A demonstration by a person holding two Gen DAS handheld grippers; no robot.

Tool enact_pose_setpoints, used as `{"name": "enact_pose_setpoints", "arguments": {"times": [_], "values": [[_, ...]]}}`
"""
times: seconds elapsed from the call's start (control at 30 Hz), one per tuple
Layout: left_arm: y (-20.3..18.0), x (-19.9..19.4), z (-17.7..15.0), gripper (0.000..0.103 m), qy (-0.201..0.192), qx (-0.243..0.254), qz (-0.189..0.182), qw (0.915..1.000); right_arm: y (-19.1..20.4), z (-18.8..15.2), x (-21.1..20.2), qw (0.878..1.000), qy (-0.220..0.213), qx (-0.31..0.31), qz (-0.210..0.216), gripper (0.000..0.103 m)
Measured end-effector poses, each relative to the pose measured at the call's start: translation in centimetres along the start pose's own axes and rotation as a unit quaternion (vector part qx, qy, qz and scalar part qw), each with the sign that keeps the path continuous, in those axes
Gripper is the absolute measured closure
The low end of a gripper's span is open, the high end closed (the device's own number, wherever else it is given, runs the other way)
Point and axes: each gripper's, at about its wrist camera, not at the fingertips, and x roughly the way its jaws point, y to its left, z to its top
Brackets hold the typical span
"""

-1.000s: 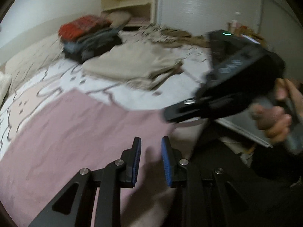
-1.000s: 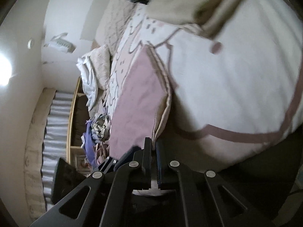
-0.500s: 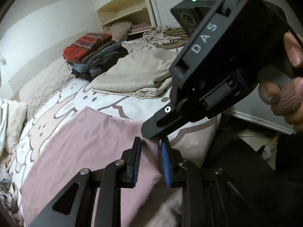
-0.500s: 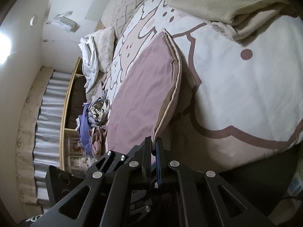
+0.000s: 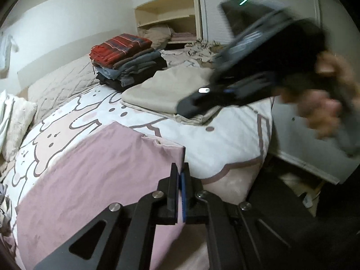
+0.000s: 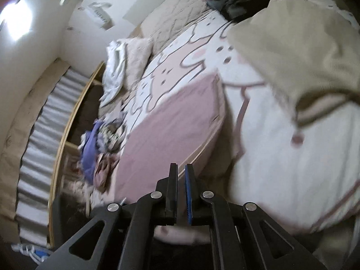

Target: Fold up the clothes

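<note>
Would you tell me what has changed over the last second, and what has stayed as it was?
The left gripper has just been closing: its jaws, apart a second ago, now pinch the near corner of the pink cloth. The right gripper, shut with nothing visibly between its pads, has swung upward across the left view. The folded beige garment and the stack of folded clothes stayed put.

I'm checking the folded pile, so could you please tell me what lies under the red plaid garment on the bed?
Under the red plaid garment sit folded grey and blue clothes, with dark ones at the bottom. How many pieces the stack holds cannot be told, since only their edges show.
</note>
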Motion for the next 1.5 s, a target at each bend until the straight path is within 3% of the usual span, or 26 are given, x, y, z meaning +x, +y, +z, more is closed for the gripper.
{"name": "enact_pose_setpoints", "arguments": {"times": [0.17, 0.2, 0.23, 0.27, 0.33, 0.5, 0.6, 0.67, 0.7, 0.73, 0.83, 1.03, 1.2, 1.3, 1.5], "values": [[-0.1, -1.0, 0.6, 0.101, -0.006, -0.004, -0.01, 0.9999, -1.9, 6.5, 4.2, 1.0, 0.001, 0.015, -0.016, 0.095], [0.0, -1.1, 0.6, 0.101, -0.006, -0.007, -0.012, 0.9999, -1.8, 8.0, 5.5, 1.0, 0.004, 0.01, -0.028, 0.078], [0.1, -1.1, 0.7, 0.101, -0.005, -0.01, -0.014, 0.9998, -1.9, 9.1, 6.6, 0.999, 0.007, 0.007, -0.04, 0.036], [0.3, -1.2, 0.8, 0.101, -0.005, -0.015, -0.017, 0.9997, -1.9, 10.3, 7.7, 0.999, 0.008, 0.007, -0.051, 0.021], [0.6, -1.4, 0.8, 0.101, -0.004, -0.023, -0.021, 0.9995, -2.0, 12.5, 10.0, 0.998, 0.024, 0.002, -0.057, 0.016], [1.6, -1.6, 1.0, 0.101, -0.004, -0.034, -0.031, 0.9989, -4.3, 15.6, 15.8, 0.992, 0.097, 0.052, -0.063, 0.016], [2.3, -1.6, 1.2, 0.101, -0.002, -0.046, -0.041, 0.9981, -5.7, 16.2, 18.3, 0.987, 0.127, 0.08, -0.05, 0.029], [2.6, -1.6, 1.2, 0.101, 0.0, -0.05, -0.049, 0.9975, -6.5, 16.5, 19.5, 0.985, 0.141, 0.094, -0.039, 0.031], [2.7, -1.6, 1.2, 0.101, 0.001, -0.051, -0.053, 0.9973, -6.5, 16.6, 19.6, 0.984, 0.142, 0.099, -0.029, 0.039], [2.8, -1.7, 1.3, 0.101, 0.001, -0.052, -0.056, 0.9971, -6.5, 16.7, 19.7, 0.984, 0.143, 0.104, -0.02, 0.058], [3.1, -2.3, 1.3, 0.101, -0.004, -0.051, -0.058, 0.997, -5.7, 17.1, 19.4, 0.985, 0.14, 0.097, -0.004, 0.093], [4.7, -6.5, 0.6, 0.101, -0.025, -0.052, -0.026, 0.998, 0.8, 17.8, 17.2, 0.995, 0.098, 0.011, -0.002, 0.097], [6.8, -11.4, -1.4, 0.101, -0.045, -0.085, 0.033, 0.9948, 8.5, 17.7, 17.1, 0.996, 0.075, -0.044, 0.026, 0.097], [7.9, -14.5, -3.1, 0.101, -0.057, -0.104, 0.085, 0.9893, 12.9, 17.0, 17.9, 0.994, 0.068, -0.081, 0.04, 0.097], [10.4, -18.9, -7.2, 0.101, -0.051, -0.167, 0.145, 0.974, 20.8, 14.5, 22.7, 0.987, 0.088, -0.128, 0.047, 0.097]]}}
